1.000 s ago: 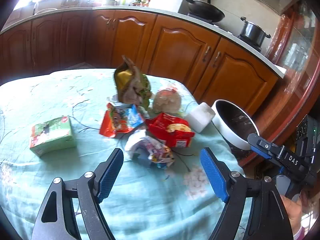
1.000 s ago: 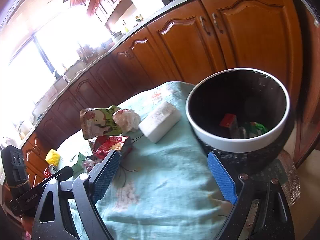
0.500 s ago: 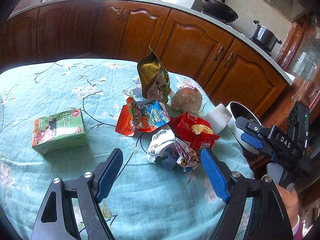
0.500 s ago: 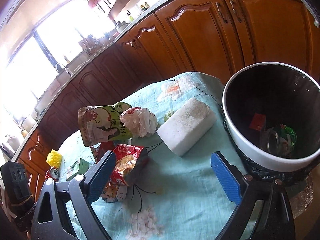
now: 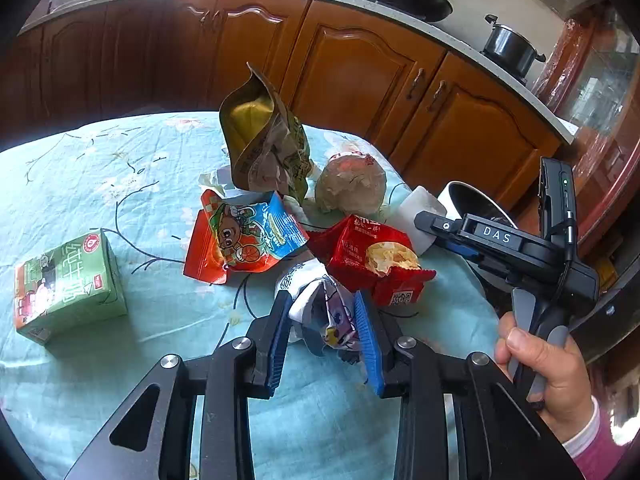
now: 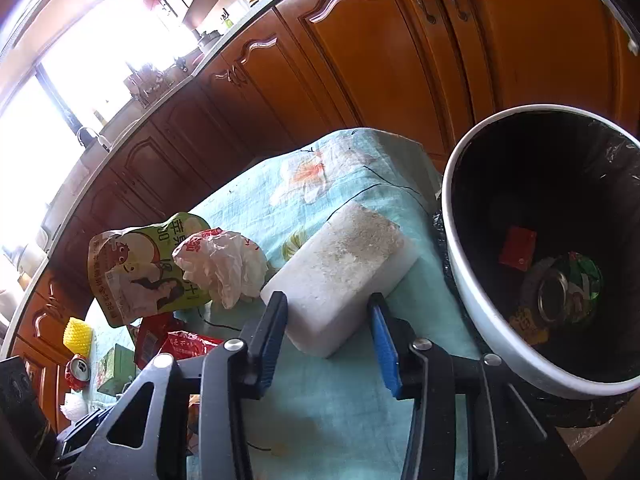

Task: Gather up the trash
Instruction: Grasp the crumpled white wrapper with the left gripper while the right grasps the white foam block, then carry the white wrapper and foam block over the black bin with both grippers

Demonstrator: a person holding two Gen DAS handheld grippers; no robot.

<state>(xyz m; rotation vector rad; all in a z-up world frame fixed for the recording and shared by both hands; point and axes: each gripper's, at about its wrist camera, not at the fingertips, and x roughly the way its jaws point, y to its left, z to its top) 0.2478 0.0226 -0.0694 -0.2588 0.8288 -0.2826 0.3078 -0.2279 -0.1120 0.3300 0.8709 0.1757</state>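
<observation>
Crinkled foil is all the left gripper (image 5: 322, 330) has: its jaws have just been closing, and the blue pads now pinch the small crumpled wrapper (image 5: 320, 304) at the table's near edge; a thin fold could slide free. The right gripper (image 6: 328, 338), jaws also just narrowed, straddles the white foam block (image 6: 340, 276) beside the bin (image 6: 452, 216); whether the pads bite yet I cannot tell, and crumbly foam might tip off the table's right edge.

The letters "DAS" stand in white on the black right gripper (image 5: 496, 236). The red snack bag (image 5: 372, 256) has a square code. Other printing is Chinese, too small to read.
</observation>
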